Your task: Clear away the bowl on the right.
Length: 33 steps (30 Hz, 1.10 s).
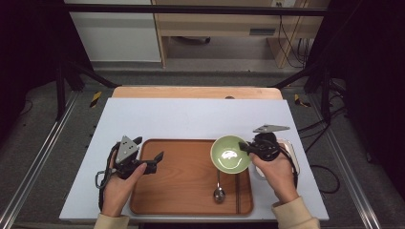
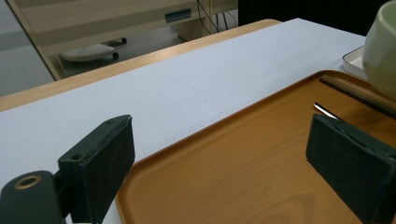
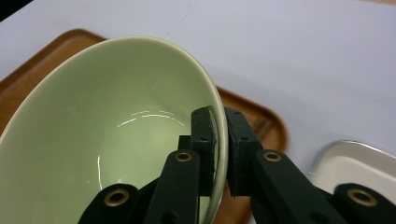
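Note:
A pale green bowl (image 1: 230,153) hangs over the right end of the wooden tray (image 1: 181,191), tilted and held by its rim. My right gripper (image 1: 244,147) is shut on that rim, one pad inside the bowl (image 3: 107,140) and one outside. At the tray's left edge my left gripper (image 1: 150,153) stands open, its jaws wide apart over bare tray wood (image 2: 243,172) with nothing between them. A metal spoon (image 1: 218,190) lies on the tray below the bowl, with dark chopsticks (image 1: 237,188) beside it. The bowl's side (image 2: 380,51) shows at the far right of the left gripper view.
The tray sits on a pale grey mat (image 1: 191,117) over a wooden table (image 1: 196,92). A white square dish (image 3: 355,170) lies on the mat just right of the tray, under my right hand. Black frame posts stand at both sides of the table.

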Each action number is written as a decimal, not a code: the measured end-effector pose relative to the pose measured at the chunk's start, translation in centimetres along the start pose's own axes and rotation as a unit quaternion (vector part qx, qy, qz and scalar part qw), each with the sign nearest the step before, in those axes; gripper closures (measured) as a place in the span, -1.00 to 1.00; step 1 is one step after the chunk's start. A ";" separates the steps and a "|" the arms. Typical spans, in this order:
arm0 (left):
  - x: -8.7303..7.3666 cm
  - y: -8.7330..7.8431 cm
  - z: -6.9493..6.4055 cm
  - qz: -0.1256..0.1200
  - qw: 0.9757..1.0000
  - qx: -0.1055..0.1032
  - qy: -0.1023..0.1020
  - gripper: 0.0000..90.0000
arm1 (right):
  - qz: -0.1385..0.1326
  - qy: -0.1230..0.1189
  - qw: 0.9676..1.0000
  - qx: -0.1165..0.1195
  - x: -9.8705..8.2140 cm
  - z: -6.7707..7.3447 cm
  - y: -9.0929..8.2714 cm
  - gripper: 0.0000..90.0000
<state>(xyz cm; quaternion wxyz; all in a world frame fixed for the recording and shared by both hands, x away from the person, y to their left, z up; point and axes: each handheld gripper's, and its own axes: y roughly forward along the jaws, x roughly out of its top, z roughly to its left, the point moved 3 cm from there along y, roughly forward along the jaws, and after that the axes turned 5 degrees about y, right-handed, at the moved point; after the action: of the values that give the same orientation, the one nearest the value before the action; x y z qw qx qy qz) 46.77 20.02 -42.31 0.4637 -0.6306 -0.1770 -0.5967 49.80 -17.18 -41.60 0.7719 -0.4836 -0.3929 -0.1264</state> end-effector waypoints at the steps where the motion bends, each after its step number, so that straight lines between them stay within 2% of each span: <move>1: 0.0 -0.1 0.1 0.000 1.000 0.001 0.000 -0.83 | 0.006 -0.002 1.000 0.007 0.0 0.5 0.5 0.86; 6: 0.1 -0.2 0.1 -0.001 1.000 0.001 0.000 -0.83 | 0.033 -0.015 0.999 0.025 -0.4 2.4 2.4 0.86; 10: 0.1 -0.1 0.1 -0.001 1.000 0.002 0.000 -0.83 | 0.042 -0.015 0.998 0.044 -0.8 3.2 3.4 0.86; 12: 0.1 -0.1 0.1 0.000 1.000 0.002 0.001 -0.83 | 0.047 -0.020 0.998 0.042 -0.9 3.5 3.8 0.86; 19: 0.1 -0.1 0.0 0.000 1.000 0.001 0.002 -0.83 | 0.057 -0.023 0.997 0.055 -1.6 3.9 4.8 0.86; 28: 0.1 0.0 0.1 0.000 1.000 0.001 0.002 -0.83 | 0.067 -0.015 0.995 0.069 -2.0 4.6 5.4 0.86; 30: 0.1 -0.1 0.1 -0.001 1.000 0.001 0.002 -0.83 | 0.068 -0.021 0.995 0.073 -2.0 4.6 5.5 0.86; 33: 0.1 -0.1 0.1 -0.001 1.000 0.001 0.002 -0.83 | 0.069 -0.014 0.995 0.077 -2.1 4.7 5.7 0.86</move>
<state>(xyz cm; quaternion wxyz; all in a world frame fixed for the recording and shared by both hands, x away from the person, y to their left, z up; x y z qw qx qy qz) 46.77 20.10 -42.21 0.4644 -0.6288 -0.1775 -0.5979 49.43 -10.75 -45.77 0.8081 -0.4505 -0.3778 -0.0356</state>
